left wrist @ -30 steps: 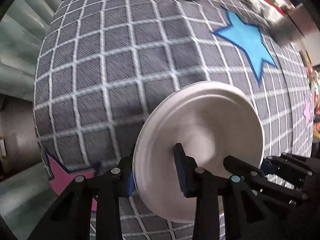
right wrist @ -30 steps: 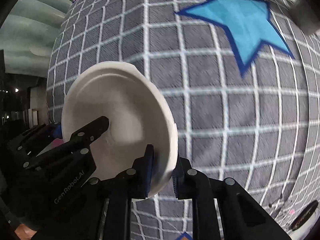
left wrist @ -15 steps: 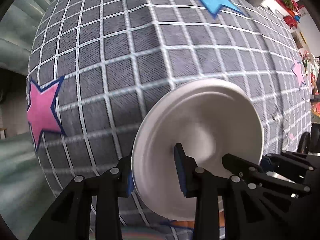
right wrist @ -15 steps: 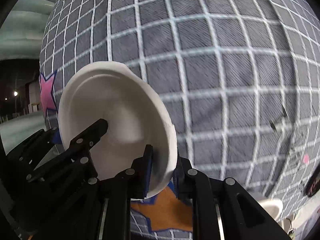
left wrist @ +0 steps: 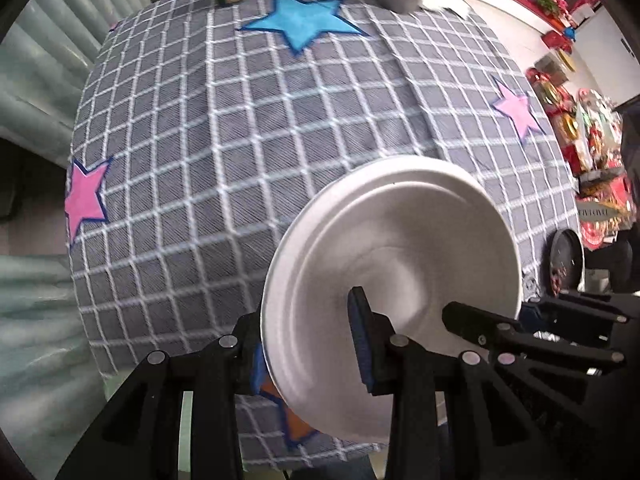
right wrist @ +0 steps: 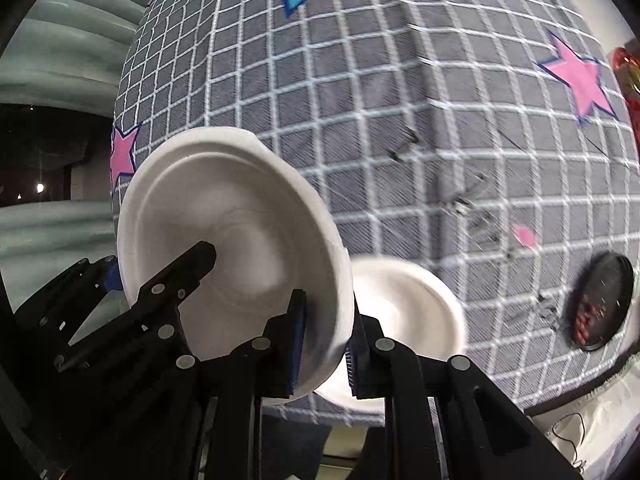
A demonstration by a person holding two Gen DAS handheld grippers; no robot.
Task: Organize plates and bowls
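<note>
Jaws of left gripper (left wrist: pixel 308 354) and right gripper (right wrist: pixel 326 342) each clamp opposite rim of white plate (left wrist: pixel 394 264), carried tilted above surface (left wrist: pixel 240 128) near front edge; two-sided hold likely steadies it; second plate (right wrist: pixel 408 308) lies at front edge.

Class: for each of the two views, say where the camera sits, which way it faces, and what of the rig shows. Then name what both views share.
Left wrist: sits on the left gripper, looks down on the checked cloth; its fingers clamp the plate, the right gripper's fingers showing at right.
Right wrist: sits on the right gripper, looks steeply down; its fingers clamp the same plate's opposite rim, a second plate lying below.
Shared: the plate, cloth, blue star, black dish.
</note>
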